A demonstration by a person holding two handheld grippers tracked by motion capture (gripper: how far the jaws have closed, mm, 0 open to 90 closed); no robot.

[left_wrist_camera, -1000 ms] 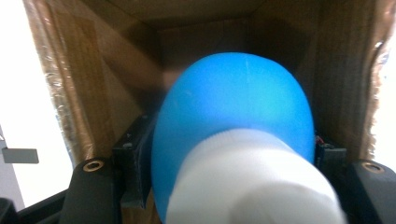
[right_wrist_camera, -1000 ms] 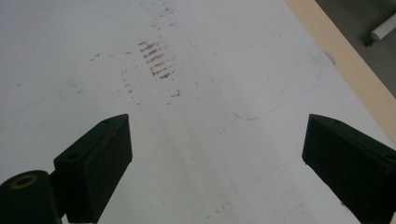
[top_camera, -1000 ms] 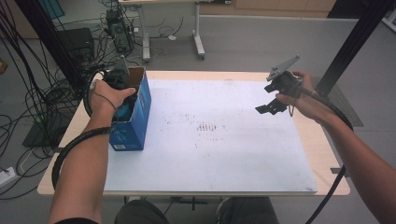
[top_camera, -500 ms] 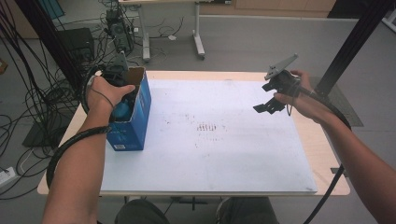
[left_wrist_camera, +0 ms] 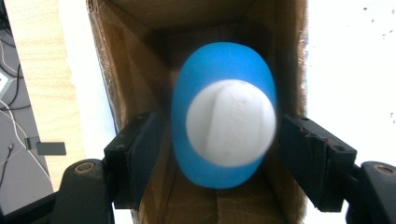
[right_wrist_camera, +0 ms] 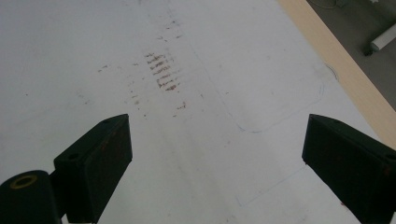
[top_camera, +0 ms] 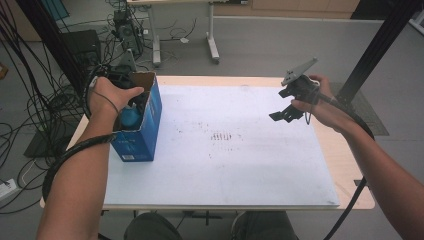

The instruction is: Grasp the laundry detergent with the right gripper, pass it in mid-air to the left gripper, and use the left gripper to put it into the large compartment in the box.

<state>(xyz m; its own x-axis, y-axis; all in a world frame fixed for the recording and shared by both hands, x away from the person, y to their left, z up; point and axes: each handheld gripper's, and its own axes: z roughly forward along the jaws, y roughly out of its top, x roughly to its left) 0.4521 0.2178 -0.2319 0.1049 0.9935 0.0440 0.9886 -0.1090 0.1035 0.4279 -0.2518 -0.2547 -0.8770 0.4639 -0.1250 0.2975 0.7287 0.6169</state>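
Two grippers apart, left gripper [left_wrist_camera: 219,154] jaws just opening around blue white-capped bottle [left_wrist_camera: 224,121] in cardboard box [top_camera: 142,125], pads not pressing, right gripper [right_wrist_camera: 217,163] jaws wide, empty above white mat [right_wrist_camera: 70,56].

A blue carton [top_camera: 142,131] with a brown cardboard inside is showing a blue bottle [left_wrist_camera: 224,116] with a white cap [left_wrist_camera: 229,122] — the white table sheet [top_camera: 225,150] is carrying rust-brown speckles [right_wrist_camera: 161,70], and pale wood is edging the table [top_camera: 350,150].

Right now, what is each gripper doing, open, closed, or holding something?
Left gripper: jaws have just been opening, open around the blue bottle in the box, pads clear of it.
Right gripper: open, nothing held, above the white mat.
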